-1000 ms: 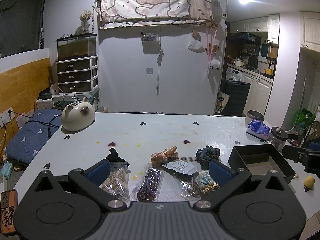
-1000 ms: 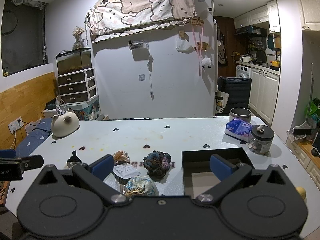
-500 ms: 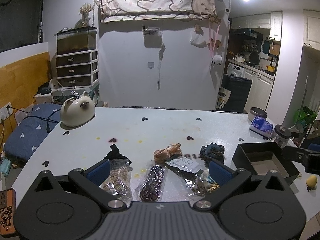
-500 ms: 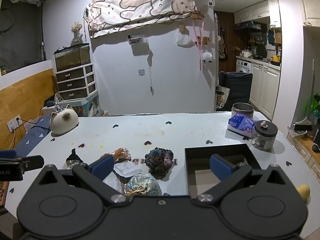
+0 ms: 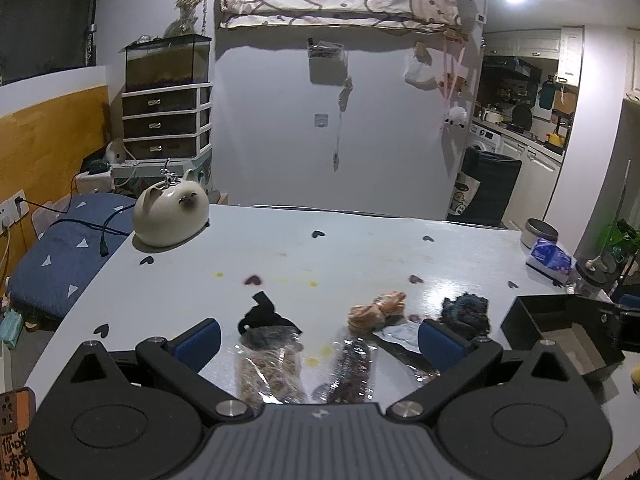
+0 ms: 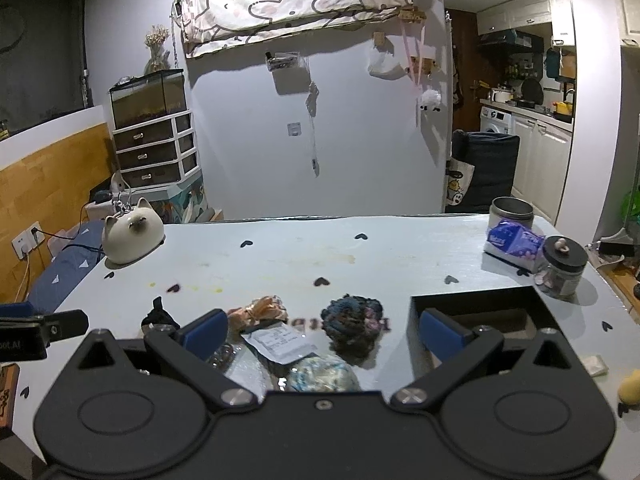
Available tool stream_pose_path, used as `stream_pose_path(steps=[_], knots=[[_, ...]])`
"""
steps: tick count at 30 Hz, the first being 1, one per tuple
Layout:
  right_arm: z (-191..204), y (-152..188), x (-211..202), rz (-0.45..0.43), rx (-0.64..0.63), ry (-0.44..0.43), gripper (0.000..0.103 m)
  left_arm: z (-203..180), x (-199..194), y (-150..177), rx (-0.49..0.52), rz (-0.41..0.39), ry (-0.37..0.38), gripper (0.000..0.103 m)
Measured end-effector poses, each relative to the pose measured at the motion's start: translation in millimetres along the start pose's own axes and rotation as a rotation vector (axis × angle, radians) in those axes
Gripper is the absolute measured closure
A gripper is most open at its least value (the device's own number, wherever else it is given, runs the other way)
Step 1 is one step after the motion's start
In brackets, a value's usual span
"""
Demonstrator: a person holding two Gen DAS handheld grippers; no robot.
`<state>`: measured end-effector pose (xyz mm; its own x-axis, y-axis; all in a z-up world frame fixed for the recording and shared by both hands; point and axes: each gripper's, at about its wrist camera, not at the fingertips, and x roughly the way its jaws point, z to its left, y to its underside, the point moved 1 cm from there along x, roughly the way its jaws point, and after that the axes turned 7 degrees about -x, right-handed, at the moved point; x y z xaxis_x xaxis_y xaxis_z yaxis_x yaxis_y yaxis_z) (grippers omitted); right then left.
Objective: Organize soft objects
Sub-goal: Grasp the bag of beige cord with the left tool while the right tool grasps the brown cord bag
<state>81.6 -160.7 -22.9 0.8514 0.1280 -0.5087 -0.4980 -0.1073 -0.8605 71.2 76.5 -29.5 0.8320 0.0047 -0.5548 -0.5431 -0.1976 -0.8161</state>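
left gripper (image 5: 318, 336): jaws wide apart, nothing in them, over the bagged hair ties (image 5: 269, 368)
right gripper (image 6: 323, 326): also spread, empty
dark scrunchie (image 6: 353, 325): on the table (image 6: 280, 256) beside the black box (image 6: 476, 310) — probably light and squishy, pinch the bulk mid-ring
bags: likely slippery film — grab the bunched contents

A pale worktop (image 6: 280, 256) dotted with small dark hearts carries a cream cat-shaped pot (image 6: 132, 236) at left, bagged scrunchies and a dark knitted one (image 6: 352, 322) low centre, a black box (image 6: 480, 312) and glass jar (image 6: 560, 270) right.
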Motion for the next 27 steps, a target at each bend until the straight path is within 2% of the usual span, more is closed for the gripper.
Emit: stream_pose_path(steps=[7,13,22,27], knots=[[26.4,-14.4,24.9,0.022,0.018,0.013,0.000,32.1,30.3,-14.6,-0.008,0.047,-0.021,0.000],[45.4,-24.0,46.7,0.039,0.034,0.053,0.000,57.0,67.3,-19.4,-0.031,0.131,-0.019,0.000],[59.1,-30.3,73.2,0.071,0.026,0.098,0.000,75.6,134.0,-6.9,-0.128,0.314,-0.010,0.000],[65.6,-31.2,85.0,0.064,-0.002,0.091,0.000,78.6,163.6,6.2,-0.188,0.402,-0.020,0.005]])
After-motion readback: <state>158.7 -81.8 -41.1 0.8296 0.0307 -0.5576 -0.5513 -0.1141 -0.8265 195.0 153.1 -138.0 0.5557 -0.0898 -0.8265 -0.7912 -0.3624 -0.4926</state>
